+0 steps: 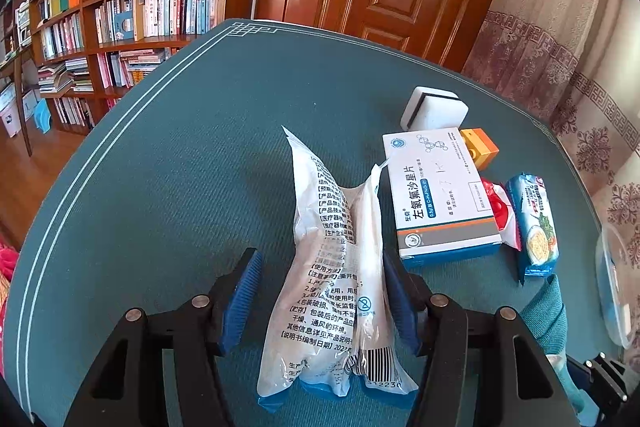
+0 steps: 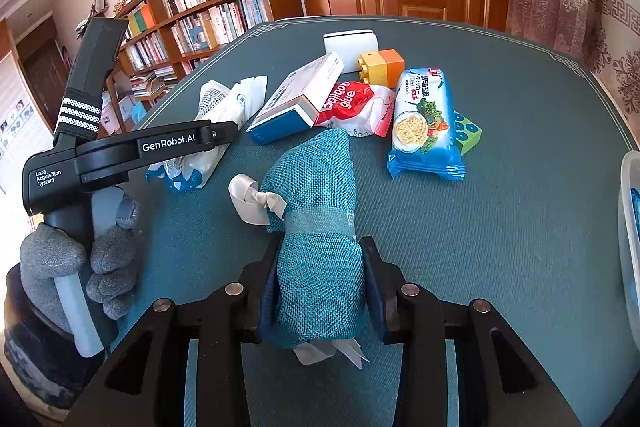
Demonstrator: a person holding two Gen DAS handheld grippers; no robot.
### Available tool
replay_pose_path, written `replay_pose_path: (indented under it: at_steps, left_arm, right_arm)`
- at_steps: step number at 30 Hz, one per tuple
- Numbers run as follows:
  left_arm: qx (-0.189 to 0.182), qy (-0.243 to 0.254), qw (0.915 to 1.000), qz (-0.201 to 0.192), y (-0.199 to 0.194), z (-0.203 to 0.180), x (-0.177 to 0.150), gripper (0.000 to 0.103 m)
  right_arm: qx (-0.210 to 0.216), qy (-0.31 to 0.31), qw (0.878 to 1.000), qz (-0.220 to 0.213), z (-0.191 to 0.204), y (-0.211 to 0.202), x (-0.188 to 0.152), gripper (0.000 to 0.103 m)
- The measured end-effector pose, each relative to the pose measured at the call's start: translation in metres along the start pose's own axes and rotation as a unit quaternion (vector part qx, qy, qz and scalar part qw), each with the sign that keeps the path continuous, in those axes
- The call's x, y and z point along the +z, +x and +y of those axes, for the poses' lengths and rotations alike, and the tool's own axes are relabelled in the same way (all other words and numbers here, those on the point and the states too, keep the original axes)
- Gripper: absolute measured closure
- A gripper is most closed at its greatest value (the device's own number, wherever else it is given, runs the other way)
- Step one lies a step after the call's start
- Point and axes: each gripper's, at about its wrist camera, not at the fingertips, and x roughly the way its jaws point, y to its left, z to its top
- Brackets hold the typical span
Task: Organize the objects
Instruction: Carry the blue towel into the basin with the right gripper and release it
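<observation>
A white plastic packet [image 1: 320, 195] printed with black text lies on the teal table cover [image 1: 180, 187] between the blue pads of my left gripper [image 1: 318, 259]. The left pad stands clear of the packet and the right pad is just at its edge, so this gripper is open. My right gripper [image 2: 322, 247] is shut on a rolled teal cloth [image 2: 316, 187] tied with a white ribbon [image 2: 256, 203], with both pads pressing its sides. In the right wrist view the left gripper's black body [image 2: 168, 145] reaches over the same packet [image 2: 216, 107], held by a grey-gloved hand [image 2: 108, 267].
Grouped behind are a white and blue medicine box [image 1: 436, 195], a blue cracker pack [image 2: 424, 123], a red and white glue sachet [image 2: 352, 103], a white sponge [image 2: 352, 45], a yellow-orange block [image 2: 382, 65] and a green block [image 2: 468, 135]. A clear container [image 2: 630, 227] stands at the right edge.
</observation>
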Motion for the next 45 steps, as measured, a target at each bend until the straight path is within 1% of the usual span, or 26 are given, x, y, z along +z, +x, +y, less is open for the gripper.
replay_pose_path:
  at_steps: [2, 5, 11, 16, 21, 27, 32, 39, 43, 45]
  left_arm:
    - [-0.006, 0.002, 1.0, 0.0, -0.001, 0.0, 0.0, 0.053]
    - [-0.002, 0.007, 1.0, -0.004, -0.003, -0.003, 0.0, 0.053]
    - [0.012, 0.015, 0.9993, -0.032, -0.017, -0.008, 0.002, 0.053]
    - [0.013, 0.022, 0.9988, -0.043, -0.026, -0.014, 0.002, 0.053]
    - [0.01, 0.031, 0.9986, -0.042, -0.031, -0.024, -0.003, 0.053]
    - [0.002, 0.048, 0.9983, -0.034, -0.037, -0.04, -0.012, 0.053]
    - [-0.011, 0.064, 0.9974, -0.031, -0.042, -0.057, -0.016, 0.053]
    - [-0.027, 0.089, 0.9953, -0.029, -0.051, -0.085, -0.019, 0.053]
    - [-0.034, 0.107, 0.9932, -0.03, -0.055, -0.104, -0.022, 0.053]
    - [-0.038, 0.115, 0.9923, -0.028, -0.057, -0.112, -0.024, 0.053]
  right_arm:
    - [0.003, 0.007, 1.0, 0.001, -0.002, -0.002, -0.003, 0.065]
    - [0.004, 0.013, 1.0, -0.001, -0.003, -0.006, -0.007, 0.065]
    - [0.002, 0.031, 0.999, -0.014, -0.011, -0.021, -0.01, 0.065]
    - [-0.006, 0.048, 0.998, -0.027, -0.021, -0.035, -0.012, 0.065]
    - [-0.02, 0.069, 0.997, -0.037, -0.038, -0.05, -0.015, 0.065]
    - [-0.046, 0.102, 0.992, -0.051, -0.07, -0.073, -0.022, 0.065]
    - [-0.074, 0.137, 0.985, -0.069, -0.102, -0.098, -0.029, 0.065]
    - [-0.113, 0.179, 0.972, -0.103, -0.147, -0.133, -0.037, 0.065]
    - [-0.151, 0.196, 0.962, -0.117, -0.172, -0.149, -0.043, 0.065]
    - [-0.177, 0.202, 0.956, -0.12, -0.185, -0.154, -0.045, 0.065]
